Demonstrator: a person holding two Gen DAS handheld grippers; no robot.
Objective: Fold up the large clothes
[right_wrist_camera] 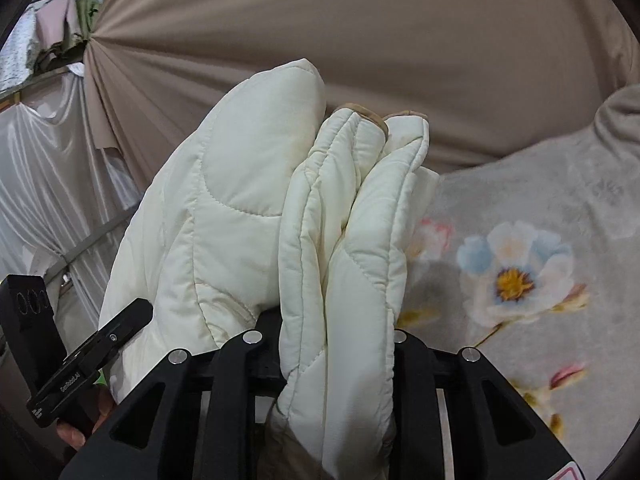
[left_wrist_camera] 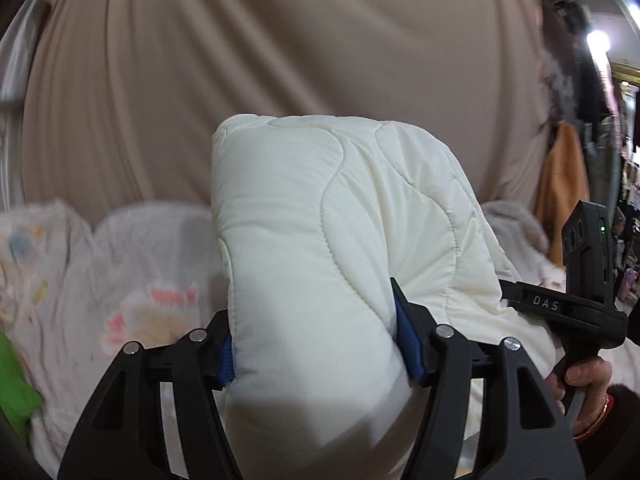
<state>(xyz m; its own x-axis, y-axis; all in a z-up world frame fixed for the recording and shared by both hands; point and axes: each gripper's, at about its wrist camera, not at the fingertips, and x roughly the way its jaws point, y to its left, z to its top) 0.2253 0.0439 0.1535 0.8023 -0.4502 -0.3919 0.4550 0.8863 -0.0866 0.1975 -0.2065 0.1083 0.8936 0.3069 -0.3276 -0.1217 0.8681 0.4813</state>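
A cream quilted padded garment (left_wrist_camera: 320, 216) is folded into a thick bundle and held up in the air. My left gripper (left_wrist_camera: 320, 344) is shut on one end of it, blue pads (left_wrist_camera: 408, 340) pressed into the padding. My right gripper (right_wrist_camera: 340, 344) is shut on the other end (right_wrist_camera: 340, 240), where several bunched layers with a tan trim stand up between the jaws. The right gripper also shows in the left wrist view (left_wrist_camera: 576, 308), held by a hand. The left gripper shows in the right wrist view (right_wrist_camera: 80, 360).
A grey floral blanket (right_wrist_camera: 520, 264) covers the surface below; it also shows in the left wrist view (left_wrist_camera: 120, 288). A beige curtain (left_wrist_camera: 280, 60) hangs behind. A green cloth (left_wrist_camera: 12, 384) lies at the left. A white satin drape (right_wrist_camera: 48, 184) hangs at the left.
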